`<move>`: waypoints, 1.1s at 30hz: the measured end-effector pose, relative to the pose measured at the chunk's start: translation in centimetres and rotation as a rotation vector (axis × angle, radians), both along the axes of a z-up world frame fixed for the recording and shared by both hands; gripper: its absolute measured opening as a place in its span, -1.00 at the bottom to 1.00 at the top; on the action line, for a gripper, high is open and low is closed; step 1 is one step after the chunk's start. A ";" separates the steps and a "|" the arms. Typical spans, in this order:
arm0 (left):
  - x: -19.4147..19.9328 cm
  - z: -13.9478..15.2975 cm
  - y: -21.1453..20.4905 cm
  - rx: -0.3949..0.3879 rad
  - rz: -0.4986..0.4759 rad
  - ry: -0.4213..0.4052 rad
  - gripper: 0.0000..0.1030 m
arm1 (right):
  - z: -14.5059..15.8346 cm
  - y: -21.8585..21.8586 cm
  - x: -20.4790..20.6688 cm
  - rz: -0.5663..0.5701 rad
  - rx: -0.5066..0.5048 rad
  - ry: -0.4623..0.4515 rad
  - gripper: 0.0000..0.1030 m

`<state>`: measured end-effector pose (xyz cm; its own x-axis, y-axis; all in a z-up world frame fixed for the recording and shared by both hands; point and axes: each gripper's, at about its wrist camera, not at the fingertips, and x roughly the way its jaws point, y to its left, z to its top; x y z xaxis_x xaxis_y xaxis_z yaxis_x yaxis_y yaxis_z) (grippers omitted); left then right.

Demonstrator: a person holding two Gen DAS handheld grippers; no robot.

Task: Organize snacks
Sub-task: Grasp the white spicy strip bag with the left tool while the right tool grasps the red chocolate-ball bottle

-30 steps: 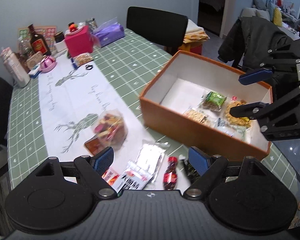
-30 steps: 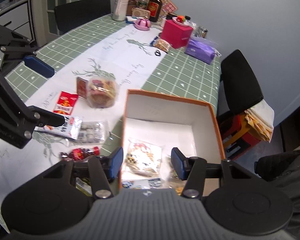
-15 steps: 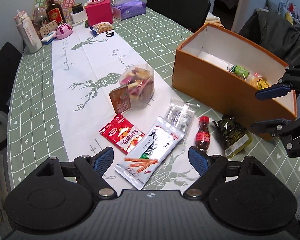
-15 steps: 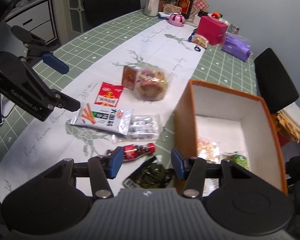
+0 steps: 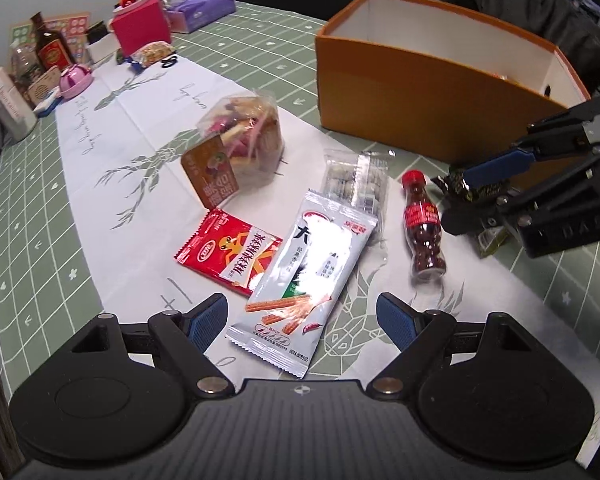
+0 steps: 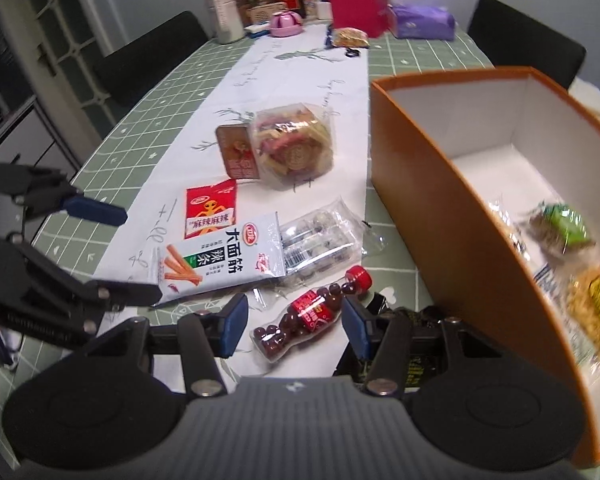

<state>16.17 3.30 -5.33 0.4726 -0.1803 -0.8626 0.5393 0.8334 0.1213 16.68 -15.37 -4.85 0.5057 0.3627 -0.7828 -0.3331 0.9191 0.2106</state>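
The orange box sits on the tabletop. A few snacks lie inside it. Beside the box lie a small red bottle, a silver snack pack, a red packet and a clear bag of treats. The right gripper has its fingers apart around the bottle, not touching. The left gripper has its fingers wide apart over the silver pack, empty.

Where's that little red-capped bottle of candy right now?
The candy bottle lies on its side on the table runner, between the silver snack packet and the orange box.
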 end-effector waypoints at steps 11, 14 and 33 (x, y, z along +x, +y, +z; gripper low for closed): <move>1.1 -2.4 -1.7 0.043 -0.102 -0.009 0.90 | -3.7 -0.5 2.3 -0.147 0.081 0.094 -0.15; 1.8 -3.0 -2.2 0.072 -0.118 -0.010 0.90 | -4.4 -0.5 2.8 -0.147 0.094 0.113 -0.15; 0.4 -4.6 -3.4 0.159 -0.140 0.019 0.12 | -4.5 0.8 2.9 0.018 -0.042 0.051 -0.28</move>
<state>16.55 -0.06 -9.89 0.4356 -0.1036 -0.8942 0.6519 0.7213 0.2340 19.59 -14.61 -9.37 0.4587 0.3378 -0.8219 -0.3393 0.9214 0.1894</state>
